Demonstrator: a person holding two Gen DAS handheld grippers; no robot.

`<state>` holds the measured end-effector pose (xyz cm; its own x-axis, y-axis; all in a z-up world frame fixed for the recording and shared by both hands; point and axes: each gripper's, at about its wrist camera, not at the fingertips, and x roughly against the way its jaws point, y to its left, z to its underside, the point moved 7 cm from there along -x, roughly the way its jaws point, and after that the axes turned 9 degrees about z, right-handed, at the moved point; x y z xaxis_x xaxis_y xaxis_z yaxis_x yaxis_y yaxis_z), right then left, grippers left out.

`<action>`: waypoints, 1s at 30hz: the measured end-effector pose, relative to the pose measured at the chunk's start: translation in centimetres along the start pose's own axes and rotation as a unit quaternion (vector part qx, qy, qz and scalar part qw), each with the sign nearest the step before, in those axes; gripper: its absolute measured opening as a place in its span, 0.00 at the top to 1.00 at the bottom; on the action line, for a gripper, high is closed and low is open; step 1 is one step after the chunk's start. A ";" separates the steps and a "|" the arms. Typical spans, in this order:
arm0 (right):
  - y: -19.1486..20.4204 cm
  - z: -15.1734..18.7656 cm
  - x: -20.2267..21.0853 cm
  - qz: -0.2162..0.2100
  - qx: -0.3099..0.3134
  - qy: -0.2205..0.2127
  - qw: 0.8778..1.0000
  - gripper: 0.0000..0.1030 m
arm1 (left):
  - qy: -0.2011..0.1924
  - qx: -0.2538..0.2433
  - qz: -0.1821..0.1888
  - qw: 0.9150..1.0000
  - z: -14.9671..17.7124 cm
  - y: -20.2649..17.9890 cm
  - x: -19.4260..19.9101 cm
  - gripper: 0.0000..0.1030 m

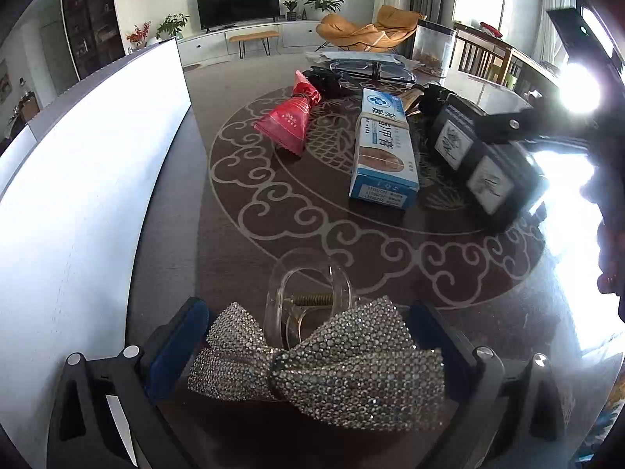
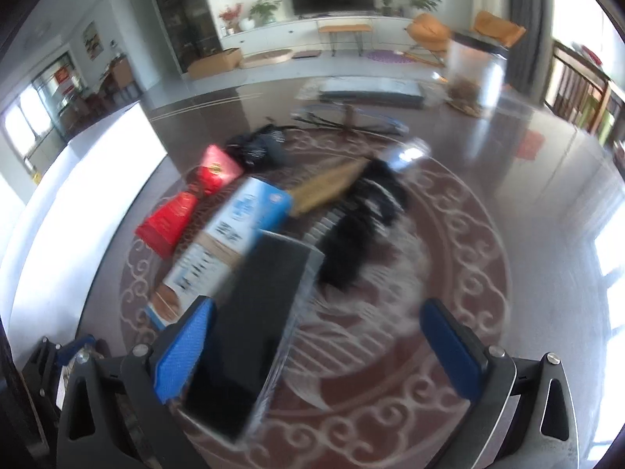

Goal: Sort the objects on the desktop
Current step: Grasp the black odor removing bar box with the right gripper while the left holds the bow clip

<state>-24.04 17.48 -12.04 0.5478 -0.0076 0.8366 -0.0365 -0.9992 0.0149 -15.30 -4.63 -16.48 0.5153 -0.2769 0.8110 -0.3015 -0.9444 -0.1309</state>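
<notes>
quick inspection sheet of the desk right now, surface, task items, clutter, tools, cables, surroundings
surface: dark glossy table with a pale swirl pattern; white box at its left edge.
job's things: rhinestone bow clip lying between the left tool's pads; blue-and-white carton, red packet and dark box with two picture panels mid-table.
clutter: black clump, tan packet, clear lidded jar, flat wrapped items at the far edge.
grippers: left tool open, pads apart from the bow; right tool open over the dark box, blurred.
cables: nothing seen.
surroundings: living room with television, plants, orange chair, bright windows on the right.
</notes>
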 end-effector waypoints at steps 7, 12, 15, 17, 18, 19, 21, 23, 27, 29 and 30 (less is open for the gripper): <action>-6.9 2.5 2.2 0.084 -0.024 -0.018 0.996 0.00 | 0.000 0.000 0.001 1.000 0.0 0.0 0.0 0.00; -3.9 1.5 3.7 0.094 0.103 -0.073 0.988 0.00 | 0.000 0.000 0.001 1.000 0.0 0.0 -0.1 0.00; -2.2 0.5 4.9 0.062 0.148 -0.113 0.981 0.00 | 0.000 0.000 0.001 1.000 0.0 0.0 -0.1 0.00; -1.4 0.0 5.2 0.042 0.167 -0.127 0.977 0.00 | 0.000 0.000 0.001 1.000 0.0 0.0 -0.1 0.00; -0.9 -0.4 4.9 0.026 0.175 -0.122 0.977 0.00 | 0.000 0.000 0.001 1.000 0.0 0.0 -0.1 0.00; -0.5 -0.6 4.4 0.010 0.178 -0.110 0.978 0.00 | 0.000 0.000 0.001 1.000 0.0 0.0 -0.1 0.00; 0.2 -0.3 3.4 -0.024 0.186 -0.080 0.979 0.00 | 0.000 0.001 0.001 1.000 0.0 0.0 -0.1 0.00; 0.4 0.3 2.6 -0.026 0.201 -0.063 0.977 0.00 | 0.000 0.001 0.001 1.000 0.0 0.0 -0.1 0.00; 0.1 3.0 3.5 -0.044 0.197 -0.029 0.979 0.00 | 0.000 0.001 0.000 1.000 0.0 0.1 -0.1 0.00; 0.7 5.7 4.9 -0.073 0.210 -0.012 0.975 0.00 | 0.000 0.002 0.000 1.000 0.0 0.1 -0.1 0.00; 1.0 7.0 5.6 -0.083 0.223 -0.009 0.971 0.00 | -0.001 0.002 0.001 1.000 0.0 0.1 -0.1 0.00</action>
<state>-15.18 16.20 -11.13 0.5296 0.1576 0.8335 0.4162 -0.9045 -0.0934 -15.36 -4.70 -16.62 0.5165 -0.2791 0.8095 -0.2994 -0.9446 -0.1346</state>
